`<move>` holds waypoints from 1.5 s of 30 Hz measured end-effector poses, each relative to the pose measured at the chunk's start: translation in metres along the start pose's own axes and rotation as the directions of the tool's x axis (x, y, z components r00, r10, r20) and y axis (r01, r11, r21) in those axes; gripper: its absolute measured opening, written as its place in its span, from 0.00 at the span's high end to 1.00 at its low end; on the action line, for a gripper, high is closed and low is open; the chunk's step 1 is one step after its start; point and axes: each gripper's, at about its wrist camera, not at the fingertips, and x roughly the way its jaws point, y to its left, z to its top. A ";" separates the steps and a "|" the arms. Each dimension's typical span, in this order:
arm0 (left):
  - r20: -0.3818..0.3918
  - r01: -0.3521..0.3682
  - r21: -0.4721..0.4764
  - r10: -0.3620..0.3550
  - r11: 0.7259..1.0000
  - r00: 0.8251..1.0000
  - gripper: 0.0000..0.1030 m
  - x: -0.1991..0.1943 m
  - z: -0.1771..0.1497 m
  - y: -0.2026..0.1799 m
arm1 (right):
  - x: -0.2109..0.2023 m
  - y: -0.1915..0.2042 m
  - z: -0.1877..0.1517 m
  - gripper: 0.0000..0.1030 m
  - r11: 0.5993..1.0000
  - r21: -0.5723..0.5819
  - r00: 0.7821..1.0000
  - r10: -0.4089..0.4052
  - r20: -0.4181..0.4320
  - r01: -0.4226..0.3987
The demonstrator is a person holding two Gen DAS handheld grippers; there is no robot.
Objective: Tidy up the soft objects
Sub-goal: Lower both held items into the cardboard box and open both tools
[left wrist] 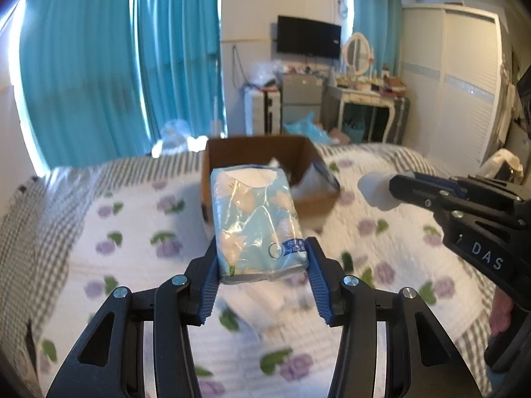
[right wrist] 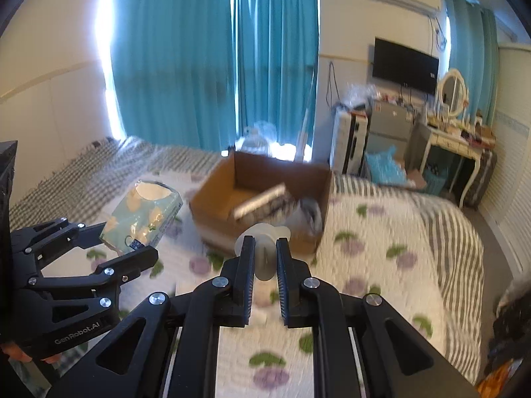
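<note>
My left gripper (left wrist: 264,258) is shut on a light-blue flowered tissue pack (left wrist: 257,222) and holds it above the bed, in front of the cardboard box (left wrist: 229,152). The pack also shows in the right wrist view (right wrist: 142,214), held by the left gripper (right wrist: 127,237). My right gripper (right wrist: 265,248) is shut on a small white soft object (right wrist: 264,243) and holds it above the bed near the box (right wrist: 265,172). In the left wrist view the right gripper (left wrist: 395,189) sits at the right with the white object (left wrist: 373,187) at its tip. The box holds a few items.
The bed (left wrist: 132,232) has a white quilt with purple flowers and grey striped edges. Teal curtains (left wrist: 116,66) hang behind it. A dresser with a mirror (left wrist: 358,53), a wall TV (left wrist: 308,38) and a white wardrobe (left wrist: 464,83) stand beyond the bed.
</note>
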 end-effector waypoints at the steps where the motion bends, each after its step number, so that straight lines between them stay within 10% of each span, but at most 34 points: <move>1: 0.011 -0.007 0.002 0.006 1.000 1.000 0.54 0.002 0.006 0.003 | 0.003 -0.001 0.010 0.89 1.000 -0.009 1.000 0.000 0.014 0.000; 16: 0.077 -0.036 0.060 0.032 0.998 0.997 0.54 0.107 0.094 0.035 | 0.115 -0.033 0.102 0.88 0.999 -0.026 0.998 0.034 0.052 -0.033; 32: -0.019 -0.039 0.115 0.042 0.993 0.999 0.41 0.200 0.081 0.033 | 0.220 -0.068 0.091 0.88 0.998 0.014 0.998 0.060 -0.033 -0.060; 38: 0.019 -0.062 0.072 0.061 0.995 0.998 0.27 0.187 0.086 0.039 | 0.223 -0.071 0.093 0.77 0.998 0.040 0.998 0.058 -0.038 -0.056; 41: 0.028 -0.069 0.067 0.067 0.995 0.997 0.27 0.172 0.088 0.041 | 0.209 -0.069 0.097 0.43 0.998 0.047 0.999 0.033 -0.019 -0.032; 45: 0.054 -0.080 0.072 0.076 0.994 0.996 0.26 0.136 0.090 0.042 | 0.174 -0.065 0.107 0.40 0.998 0.056 1.000 0.009 0.009 -0.009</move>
